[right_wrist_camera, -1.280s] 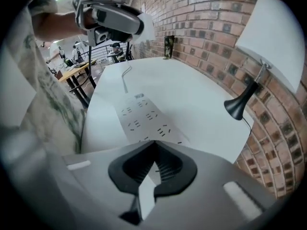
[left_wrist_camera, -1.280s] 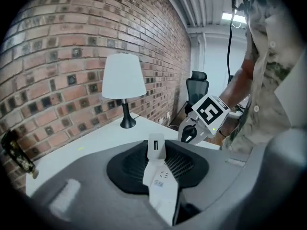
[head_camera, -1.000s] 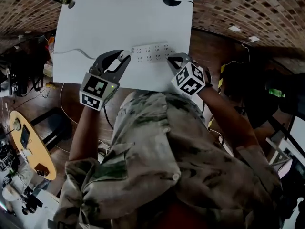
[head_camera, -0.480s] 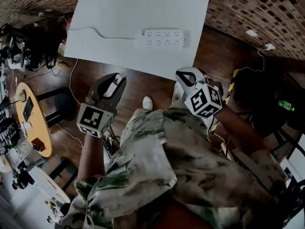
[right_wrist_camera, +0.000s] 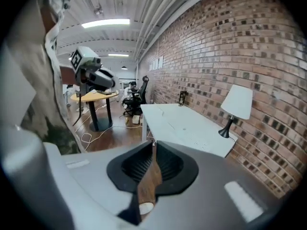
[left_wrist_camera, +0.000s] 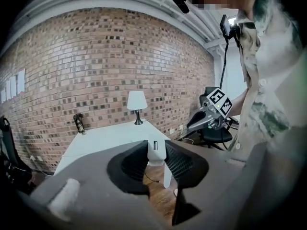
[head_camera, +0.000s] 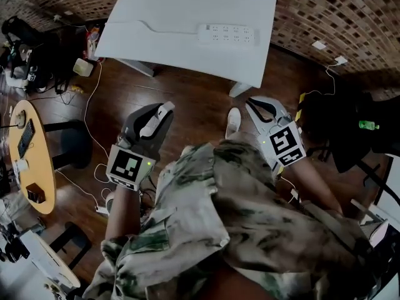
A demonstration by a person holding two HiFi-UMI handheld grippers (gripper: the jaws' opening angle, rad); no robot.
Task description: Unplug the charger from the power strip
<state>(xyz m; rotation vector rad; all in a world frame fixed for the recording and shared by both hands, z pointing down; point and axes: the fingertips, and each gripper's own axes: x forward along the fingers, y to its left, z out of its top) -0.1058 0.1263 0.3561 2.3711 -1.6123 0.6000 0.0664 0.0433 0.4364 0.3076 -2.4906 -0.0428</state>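
Left gripper [head_camera: 156, 114] jaws clamp the white charger [left_wrist_camera: 156, 151]; right gripper [head_camera: 256, 107] jaws are closed together. The power strip [head_camera: 227, 34] lies on the white worktop [head_camera: 175, 11], well apart.

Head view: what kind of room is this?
Probably an office or workshop: it has a bare brick wall, a white table with a power strip on it, a round wooden table, and cables trailing over the floor.

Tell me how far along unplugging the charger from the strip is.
Done: the strip lies on the table with nothing visibly plugged in. In hand: the left gripper clamps a white charger, well off the table; the right gripper is shut, empty. Left: nothing, except perhaps setting the charger down.
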